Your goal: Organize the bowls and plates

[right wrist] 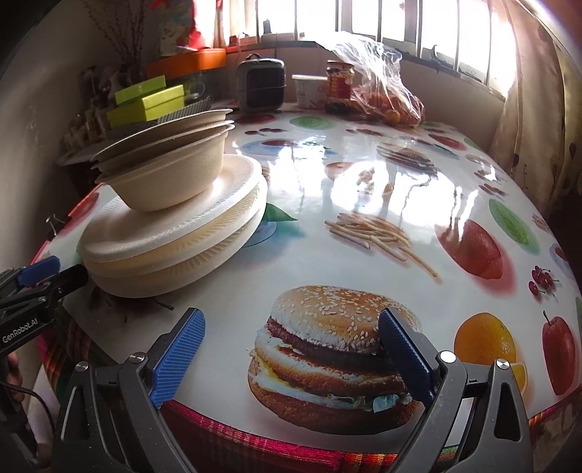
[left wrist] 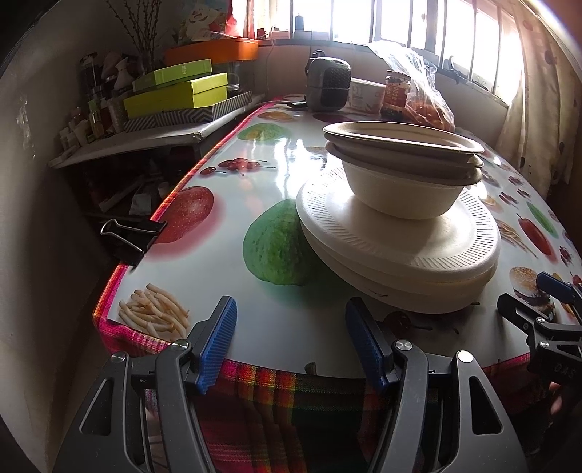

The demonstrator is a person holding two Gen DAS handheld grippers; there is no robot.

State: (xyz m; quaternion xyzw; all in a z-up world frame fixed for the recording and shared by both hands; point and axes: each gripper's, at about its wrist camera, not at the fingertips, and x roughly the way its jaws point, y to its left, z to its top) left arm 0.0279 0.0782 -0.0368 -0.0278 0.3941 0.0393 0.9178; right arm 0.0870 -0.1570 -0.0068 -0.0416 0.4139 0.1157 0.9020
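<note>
From my left wrist the released left gripper [left wrist: 291, 345] hangs at the counter [left wrist: 232, 203] edge just short of the bowls [left wrist: 403, 163] stacked on plates [left wrist: 400, 262], while my right wrist shows the right gripper [right wrist: 291, 360] spread empty over bare counter right of that stack.

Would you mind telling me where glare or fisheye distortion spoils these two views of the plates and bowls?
Left wrist view: the barred window is blown out, and its reflection streaks the glossy food-print tablecloth behind the stacked beige paper bowls; the table edge bows. Right wrist view: broader glare across the cloth's centre, the white ribbed foam plates evenly lit and sharp, corners dark.
</note>
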